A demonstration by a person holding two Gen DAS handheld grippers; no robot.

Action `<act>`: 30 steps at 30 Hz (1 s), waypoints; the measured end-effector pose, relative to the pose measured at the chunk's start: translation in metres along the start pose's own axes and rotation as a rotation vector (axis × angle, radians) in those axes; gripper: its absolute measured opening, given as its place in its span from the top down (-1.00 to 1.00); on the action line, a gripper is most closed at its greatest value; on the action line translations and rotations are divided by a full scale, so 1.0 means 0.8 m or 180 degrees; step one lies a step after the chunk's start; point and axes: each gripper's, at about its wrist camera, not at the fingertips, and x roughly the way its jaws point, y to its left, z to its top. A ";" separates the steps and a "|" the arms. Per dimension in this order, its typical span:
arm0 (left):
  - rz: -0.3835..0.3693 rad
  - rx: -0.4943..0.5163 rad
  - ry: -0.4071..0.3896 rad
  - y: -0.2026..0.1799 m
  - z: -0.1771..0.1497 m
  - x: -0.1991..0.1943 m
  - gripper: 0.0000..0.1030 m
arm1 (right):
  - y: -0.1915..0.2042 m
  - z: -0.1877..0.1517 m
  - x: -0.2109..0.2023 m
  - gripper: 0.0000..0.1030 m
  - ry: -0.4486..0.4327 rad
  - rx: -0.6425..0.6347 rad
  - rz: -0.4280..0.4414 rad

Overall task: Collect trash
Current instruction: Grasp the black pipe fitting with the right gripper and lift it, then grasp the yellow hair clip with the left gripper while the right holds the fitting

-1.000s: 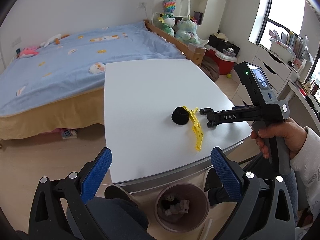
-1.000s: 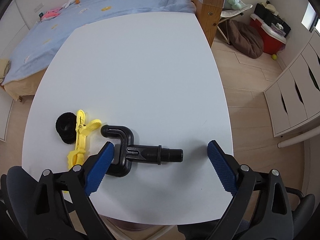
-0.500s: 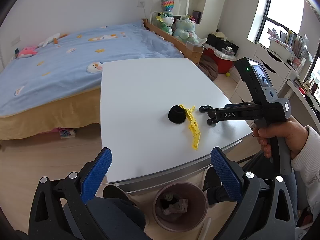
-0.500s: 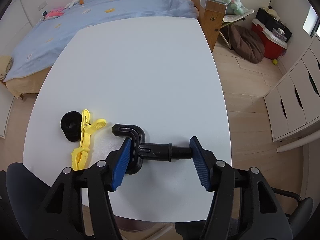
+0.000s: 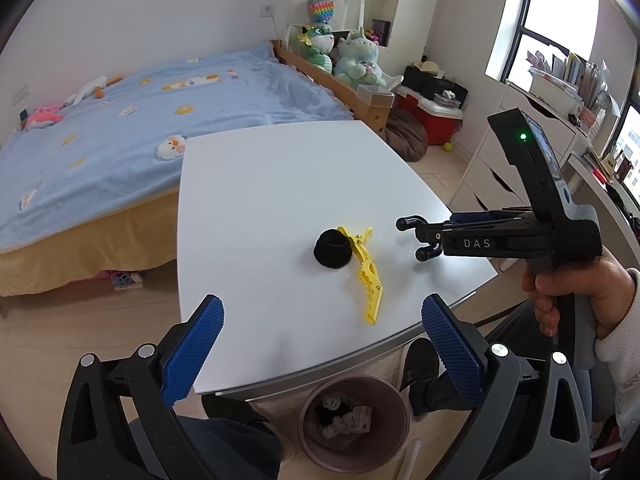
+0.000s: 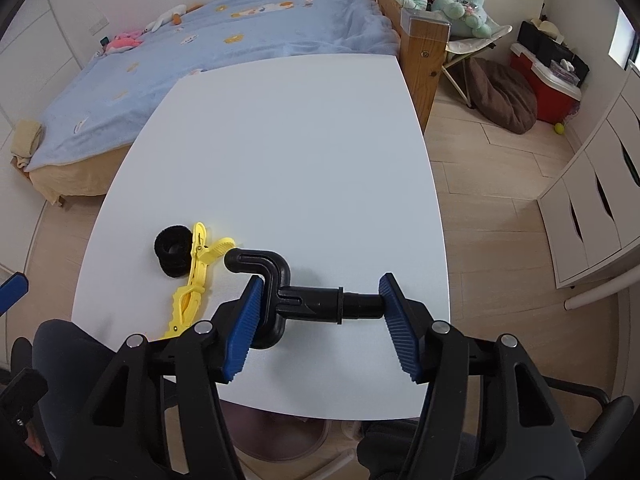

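A black hooked plastic fitting (image 6: 312,298) is clamped lengthwise between the blue pads of my right gripper (image 6: 320,308) and hangs just above the white table (image 6: 288,152). From the left wrist view the same fitting (image 5: 416,240) sticks out of the right gripper (image 5: 448,236), which a hand (image 5: 576,292) holds. A yellow clip (image 6: 192,276) and a black foam ring (image 6: 174,250) lie side by side on the table, left of the fitting. My left gripper (image 5: 320,344) stands open over the table's near edge, with nothing in it.
A brown bin (image 5: 354,424) holding several scraps stands on the floor under the table's near edge. A bed with a blue cover (image 5: 120,128) lies beyond the table. White drawers (image 6: 600,200) stand to the right, a red cooler (image 6: 548,84) and a brown cushion (image 6: 504,96) behind.
My right gripper closed from wide open onto the black fitting and lifted it slightly off the table. The left gripper stayed open and barely moved.
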 end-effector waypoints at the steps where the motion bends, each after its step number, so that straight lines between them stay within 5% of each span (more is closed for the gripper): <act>1: -0.0015 -0.0003 0.0012 -0.002 0.002 0.003 -0.85 | -0.001 0.000 -0.005 -0.15 -0.0018 -0.0003 0.0011; 9: -0.0132 0.0001 0.0219 -0.017 0.022 0.037 -0.85 | -0.012 0.000 -0.032 -0.15 -0.0122 -0.0004 0.0073; 23: 0.0107 0.0188 0.0553 -0.052 0.032 0.101 -0.84 | -0.043 -0.009 -0.043 -0.15 -0.0165 0.0104 0.0088; 30: 0.0104 0.0165 0.0700 -0.057 0.028 0.120 0.06 | -0.051 -0.014 -0.043 -0.15 -0.0178 0.0142 0.0110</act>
